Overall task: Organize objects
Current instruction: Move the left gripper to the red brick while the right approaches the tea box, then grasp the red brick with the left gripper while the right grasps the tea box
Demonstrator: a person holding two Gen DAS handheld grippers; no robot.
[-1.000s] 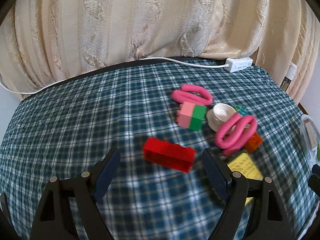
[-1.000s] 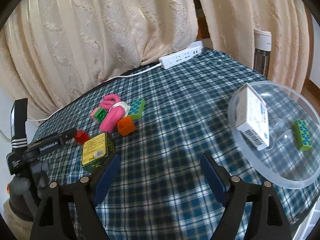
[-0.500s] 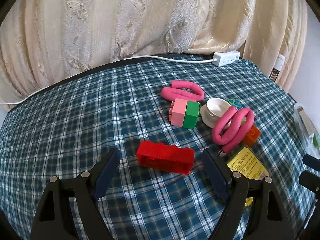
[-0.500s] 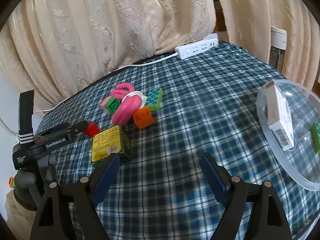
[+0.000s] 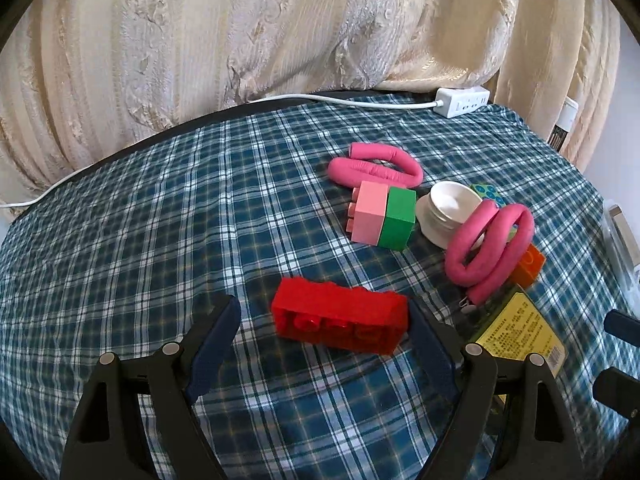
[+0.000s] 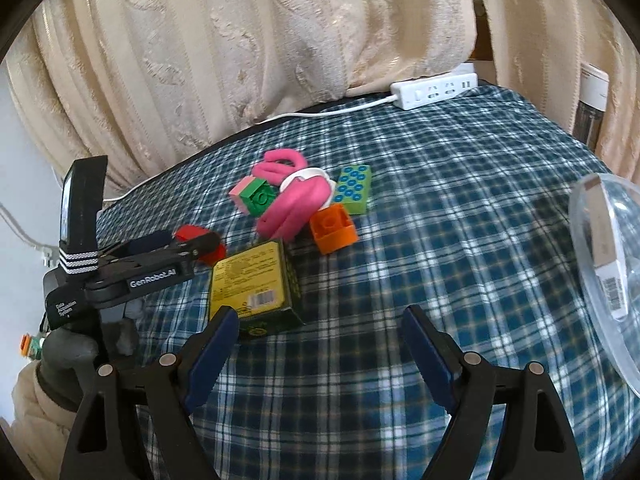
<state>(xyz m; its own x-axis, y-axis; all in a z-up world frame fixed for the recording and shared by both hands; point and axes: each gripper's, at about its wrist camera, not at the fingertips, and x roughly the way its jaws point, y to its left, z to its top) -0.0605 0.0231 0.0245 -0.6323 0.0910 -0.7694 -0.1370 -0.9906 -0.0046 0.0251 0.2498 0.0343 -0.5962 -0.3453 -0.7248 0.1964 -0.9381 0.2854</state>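
Note:
A red brick (image 5: 340,316) lies on the plaid cloth between the fingers of my left gripper (image 5: 322,314), which is open; its right pad stands close to the brick's end and the left pad is apart from it. Seen from the right wrist, the red brick (image 6: 200,240) peeks out past the left gripper (image 6: 188,242). My right gripper (image 6: 320,318) hovers over bare cloth, its jaws opening with nothing between them. A yellow-and-green box (image 6: 254,280) sits just ahead of its left fingertip.
Behind the red brick are a pink-and-green block (image 5: 384,220), two pink foam rollers (image 5: 376,164) (image 5: 488,248), a white cup (image 5: 448,208), an orange brick (image 5: 530,266) and a green dotted brick (image 6: 354,190). A clear bowl (image 6: 588,280) holding a white carton is at right. A power strip (image 6: 436,88) lies by the curtain.
The left gripper has come down and closer, so the red brick now lies between its fingers. The right gripper has swung left: the bowl slid to the frame edge and the yellow box drew nearer.

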